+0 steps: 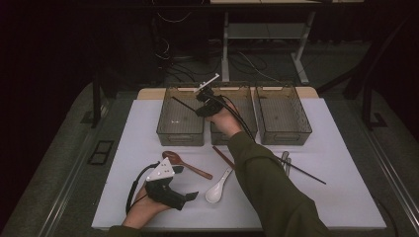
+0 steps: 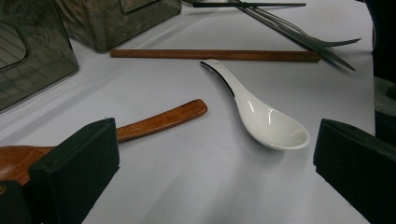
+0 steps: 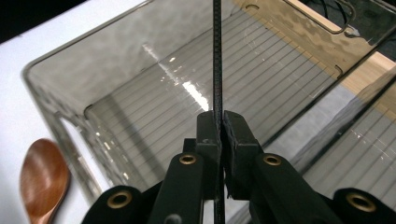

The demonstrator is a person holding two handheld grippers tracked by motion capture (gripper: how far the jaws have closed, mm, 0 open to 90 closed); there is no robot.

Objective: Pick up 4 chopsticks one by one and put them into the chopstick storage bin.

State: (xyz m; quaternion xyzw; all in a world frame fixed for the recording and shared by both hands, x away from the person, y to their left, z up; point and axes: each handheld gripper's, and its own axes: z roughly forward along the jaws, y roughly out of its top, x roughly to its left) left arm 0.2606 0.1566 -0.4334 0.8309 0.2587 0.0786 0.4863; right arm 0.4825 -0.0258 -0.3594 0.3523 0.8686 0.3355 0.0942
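High view puts my right gripper out over the three smoky plastic bins at the far side of the table, and its jaws are clamped on a thin black chopstick whose long end slants out over the left bin. Right gripper view confirms the pinch: the stick runs straight up between the pads, and below it lies the ribbed floor of that bin, so I judge I am holding it high and lengthwise to let it drop in without catching a wall. My left gripper rests low near the front edge with its jaws apart and nothing between them, parked close to the next pieces: left gripper view has the white ceramic spoon lying bowl-up just ahead and the wooden spoon with its handle passing behind the left-hand pad. Farther off lie a brown wooden chopstick and dark metal cutlery, still loose on the table and waiting to be sorted.
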